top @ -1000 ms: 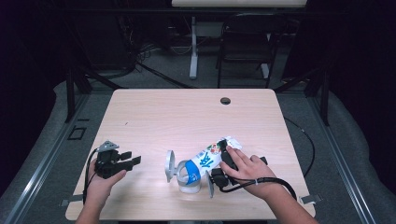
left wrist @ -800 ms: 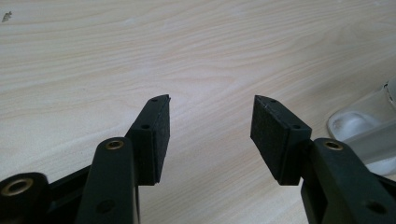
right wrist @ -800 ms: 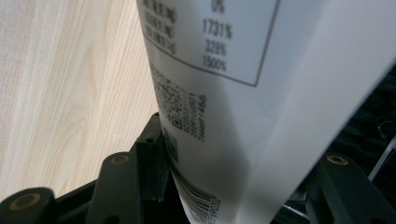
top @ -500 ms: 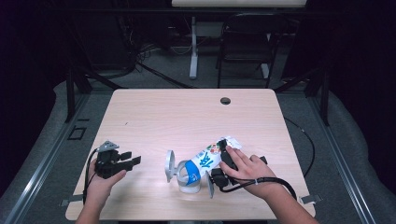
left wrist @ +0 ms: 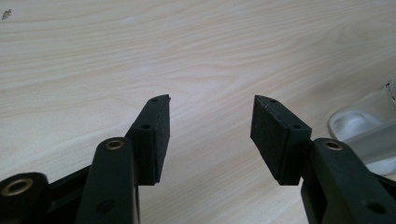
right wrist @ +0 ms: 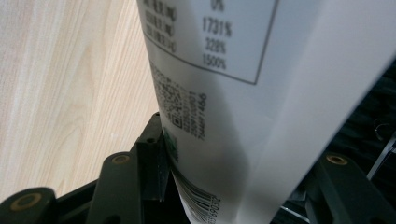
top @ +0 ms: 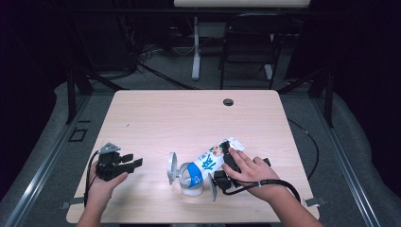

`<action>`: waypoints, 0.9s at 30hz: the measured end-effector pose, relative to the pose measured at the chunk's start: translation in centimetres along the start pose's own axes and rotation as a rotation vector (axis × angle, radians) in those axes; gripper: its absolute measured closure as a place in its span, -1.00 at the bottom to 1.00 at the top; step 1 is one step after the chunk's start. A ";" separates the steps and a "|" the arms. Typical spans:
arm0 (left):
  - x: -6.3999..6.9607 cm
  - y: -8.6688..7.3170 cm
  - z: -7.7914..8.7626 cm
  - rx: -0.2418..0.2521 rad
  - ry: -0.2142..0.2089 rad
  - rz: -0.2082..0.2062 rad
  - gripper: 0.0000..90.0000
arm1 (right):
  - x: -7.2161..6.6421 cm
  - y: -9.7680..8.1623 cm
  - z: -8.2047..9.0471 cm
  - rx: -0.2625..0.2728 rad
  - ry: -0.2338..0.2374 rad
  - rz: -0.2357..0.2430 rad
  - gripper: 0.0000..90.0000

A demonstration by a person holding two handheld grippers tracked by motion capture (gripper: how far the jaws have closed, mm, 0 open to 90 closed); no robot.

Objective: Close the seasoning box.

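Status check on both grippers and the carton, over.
Left gripper open, empty, hovering over the table. Right gripper shut on the milk carton, tilted over a glass. Nothing in the way.

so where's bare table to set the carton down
The far half of the table, short of the cable hole, is bare, as is the strip between left gripper and cup. Crowded around carton and right gripper.

The left gripper (left wrist: pixel 210 119) hung low over the pale wood-grain table (left wrist: pixel 140 51), its two black jaws standing well apart with only bare wood between the pads (left wrist: pixel 273 135). At the right edge lay a clear glass base (left wrist: pixel 359 128), apart from the jaws. A small dark speck (left wrist: pixel 6 15) marked the table's far left corner.
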State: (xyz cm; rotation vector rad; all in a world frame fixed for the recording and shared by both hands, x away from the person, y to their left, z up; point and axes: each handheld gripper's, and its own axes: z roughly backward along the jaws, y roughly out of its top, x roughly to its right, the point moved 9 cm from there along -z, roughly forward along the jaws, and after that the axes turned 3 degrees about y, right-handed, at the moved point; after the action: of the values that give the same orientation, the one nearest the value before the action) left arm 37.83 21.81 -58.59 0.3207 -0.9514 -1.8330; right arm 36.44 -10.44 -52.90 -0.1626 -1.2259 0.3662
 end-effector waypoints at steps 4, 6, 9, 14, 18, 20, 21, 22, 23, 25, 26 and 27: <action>0.0 0.0 0.0 0.000 0.000 -0.001 0.06 | 0.0 0.0 0.0 0.002 0.000 0.000 0.05; 0.0 0.0 0.0 0.000 0.000 -0.002 0.06 | 0.1 0.0 0.1 -0.008 0.000 0.009 0.06; 0.0 0.0 0.0 -0.001 0.000 0.000 0.06 | 0.0 0.0 0.0 0.008 0.003 -0.005 0.06; 0.0 0.0 0.0 0.000 0.000 -0.003 0.06 | 0.0 0.0 0.0 0.006 0.003 -0.004 0.06; 0.0 0.0 0.0 -0.001 0.001 -0.001 0.06 | 0.1 0.0 0.1 -0.007 0.000 0.007 0.06; 0.0 0.0 -0.1 -0.001 0.002 -0.001 0.06 | 0.1 0.0 0.1 -0.006 0.000 0.009 0.07; 0.0 0.0 -0.1 -0.001 0.002 -0.001 0.06 | 0.0 0.0 0.0 0.002 -0.001 0.000 0.07; 0.0 0.0 -0.1 -0.001 0.002 0.000 0.06 | 0.0 0.0 0.0 0.002 0.000 0.000 0.07; 0.0 0.0 -0.1 -0.002 0.002 0.000 0.06 | 0.1 0.0 0.1 -0.005 0.001 0.008 0.07; 0.0 0.0 -0.1 -0.003 0.001 -0.004 0.06 | 0.1 0.0 0.1 -0.005 0.000 0.009 0.07; 0.0 -0.1 -0.1 -0.005 0.000 -0.003 0.06 | 0.1 0.0 0.1 -0.006 -0.001 0.009 0.07; 0.0 -0.1 -0.1 -0.005 0.000 -0.003 0.06 | 0.1 0.0 0.1 -0.005 -0.001 0.009 0.07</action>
State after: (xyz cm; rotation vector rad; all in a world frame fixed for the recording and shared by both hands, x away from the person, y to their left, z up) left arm 37.83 21.80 -58.70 0.3192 -0.9464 -1.8380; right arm 36.38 -10.46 -52.79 -0.1724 -1.2280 0.3709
